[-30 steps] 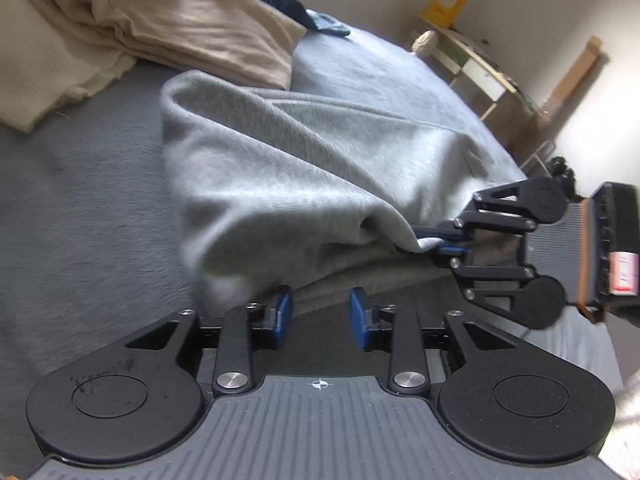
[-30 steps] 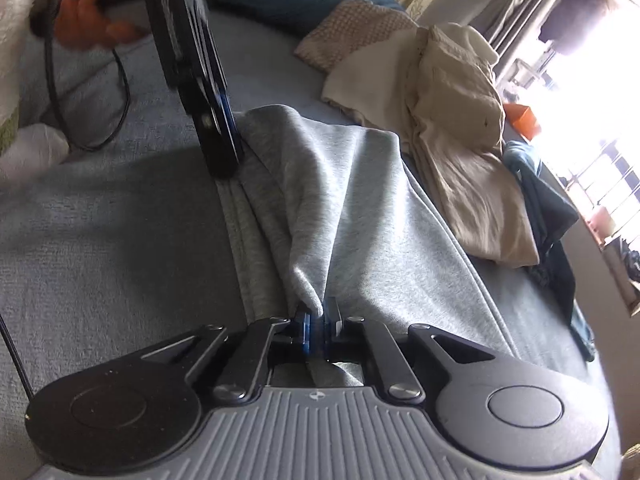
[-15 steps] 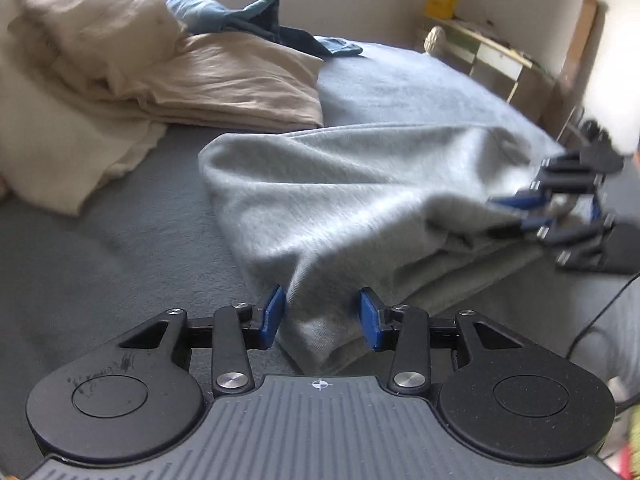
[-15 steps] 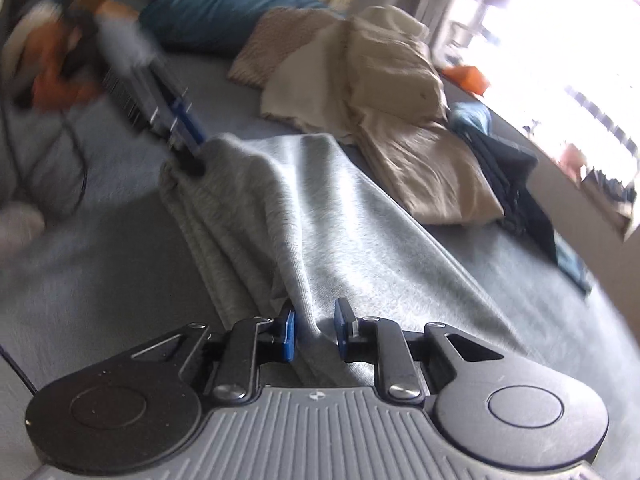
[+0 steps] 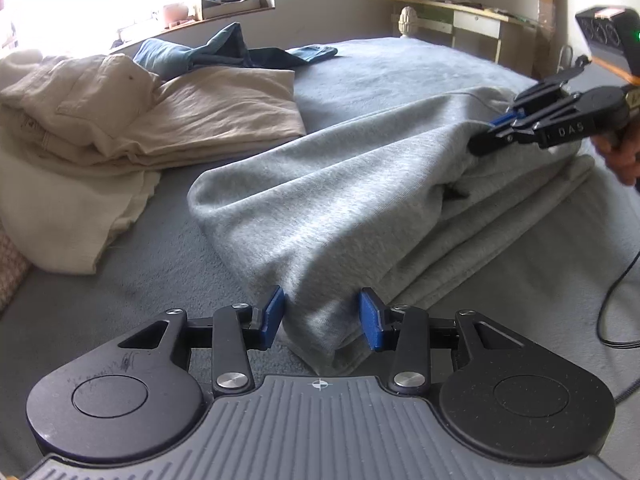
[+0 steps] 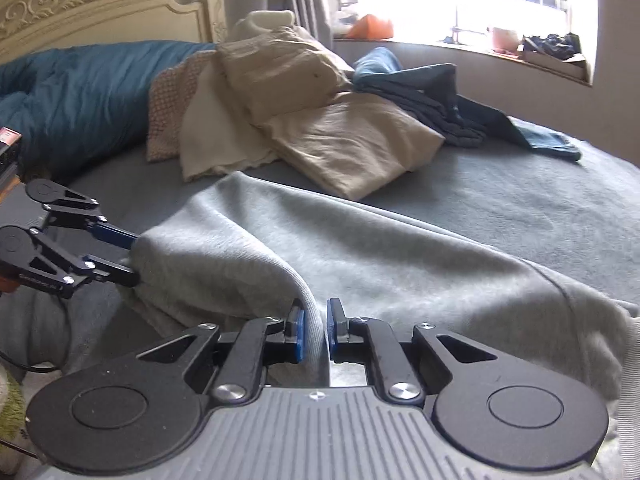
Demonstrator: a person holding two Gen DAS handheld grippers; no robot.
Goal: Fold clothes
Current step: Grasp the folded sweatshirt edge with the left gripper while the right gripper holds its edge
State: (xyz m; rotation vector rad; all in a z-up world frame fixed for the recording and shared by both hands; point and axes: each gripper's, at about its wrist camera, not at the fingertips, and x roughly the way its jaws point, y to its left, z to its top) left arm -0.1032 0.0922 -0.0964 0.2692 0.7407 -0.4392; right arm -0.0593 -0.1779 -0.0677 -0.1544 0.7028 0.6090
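A grey sweatshirt [image 5: 360, 208] lies folded over on the grey bed; it also shows in the right wrist view [image 6: 360, 256]. My left gripper [image 5: 322, 318] is open, its blue pads on either side of the near corner of the cloth without closing on it. It shows at the left of the right wrist view [image 6: 130, 258]. My right gripper [image 6: 313, 330] has its jaws slightly apart with a ridge of the sweatshirt between the pads. It shows at the far edge of the garment in the left wrist view [image 5: 494, 134].
A heap of beige clothes [image 5: 132, 120] lies at the back left, with dark blue garments [image 5: 224, 54] behind it. A blue duvet [image 6: 72, 92] and a cream headboard [image 6: 80, 4] are at the bed's head. A black cable [image 5: 616, 300] runs at the right.
My right gripper has opened from shut to slightly apart. My left gripper has stayed open and drawn back along the sweatshirt to its near corner. Both cameras have tilted up.
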